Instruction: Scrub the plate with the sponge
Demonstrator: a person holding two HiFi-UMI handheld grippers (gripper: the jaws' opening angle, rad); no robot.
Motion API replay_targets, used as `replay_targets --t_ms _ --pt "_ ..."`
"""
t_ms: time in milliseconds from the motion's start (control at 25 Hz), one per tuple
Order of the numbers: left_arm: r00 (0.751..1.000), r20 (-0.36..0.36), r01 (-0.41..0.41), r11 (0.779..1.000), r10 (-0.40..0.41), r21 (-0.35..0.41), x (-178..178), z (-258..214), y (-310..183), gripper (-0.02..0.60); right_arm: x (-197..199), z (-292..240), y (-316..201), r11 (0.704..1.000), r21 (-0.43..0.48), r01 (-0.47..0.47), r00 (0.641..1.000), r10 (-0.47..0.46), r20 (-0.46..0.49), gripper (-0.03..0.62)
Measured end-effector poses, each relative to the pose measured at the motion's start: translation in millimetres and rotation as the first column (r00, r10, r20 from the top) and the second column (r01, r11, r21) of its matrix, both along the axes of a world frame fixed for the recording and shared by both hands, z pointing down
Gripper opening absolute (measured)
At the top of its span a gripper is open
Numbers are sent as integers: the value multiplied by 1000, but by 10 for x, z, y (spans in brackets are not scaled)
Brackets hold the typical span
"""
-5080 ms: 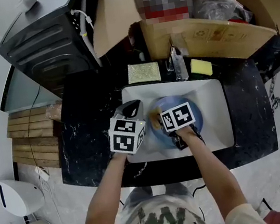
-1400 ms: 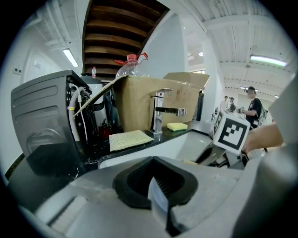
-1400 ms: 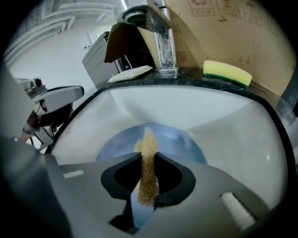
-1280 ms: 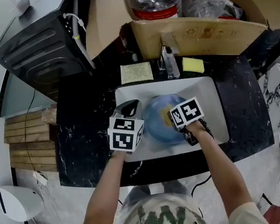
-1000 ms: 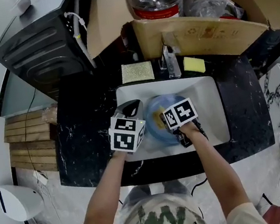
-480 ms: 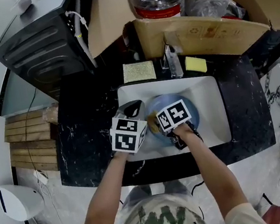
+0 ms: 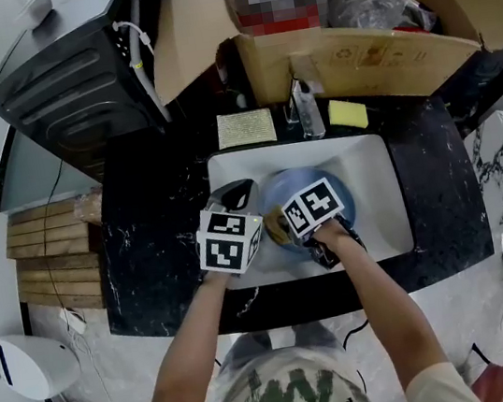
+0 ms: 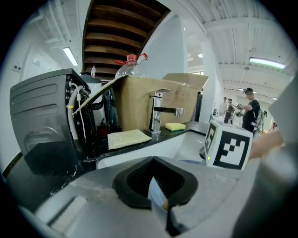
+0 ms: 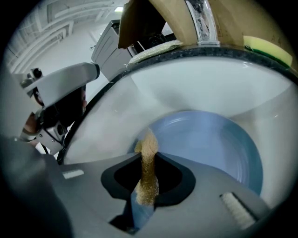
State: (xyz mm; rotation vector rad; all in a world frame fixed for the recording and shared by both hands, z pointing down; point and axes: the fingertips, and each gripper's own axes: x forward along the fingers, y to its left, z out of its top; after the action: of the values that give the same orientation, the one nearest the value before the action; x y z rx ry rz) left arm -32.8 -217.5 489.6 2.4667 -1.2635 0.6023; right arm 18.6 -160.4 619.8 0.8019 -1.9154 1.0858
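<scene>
Two claws are noted at a white sink set into a dark marbled counter. The right claw is found closed on the sponge, a brownish piece clamped edge-on between the jaws, with its far end projecting beyond them. That end is seen at the left rim of the plate. Contact between the two is likely but cannot be confirmed. The plate, pale blue and round, is located inside the sink basin, towards its middle, below the faucet.

The left claw is recorded with its jaws drawn together. Only a thin pale strip is visible at their seam, and it cannot be identified. This claw is held at the left edge of the sink, just beside the plate and level with the right claw's marker cube. No contact with the plate is observed.

On the counter behind the sink, a flat greenish scouring pad is laid left of the faucet and a yellow sponge right of it. An open cardboard box is placed behind these, and a black appliance is positioned at the rear left.
</scene>
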Motion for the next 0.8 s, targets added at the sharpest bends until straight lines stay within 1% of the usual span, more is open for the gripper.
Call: replay_targets --t_ms 400,800 --pt "1000 -5 -9 1000 9 -1 42 6 -1 0 150 45 132 998 -38 43 998 -45 -36 69" --pt "999 -9 -32 999 32 -1 165 -1 -9 0 398 49 198 997 -57 52 996 -56 -67 69"
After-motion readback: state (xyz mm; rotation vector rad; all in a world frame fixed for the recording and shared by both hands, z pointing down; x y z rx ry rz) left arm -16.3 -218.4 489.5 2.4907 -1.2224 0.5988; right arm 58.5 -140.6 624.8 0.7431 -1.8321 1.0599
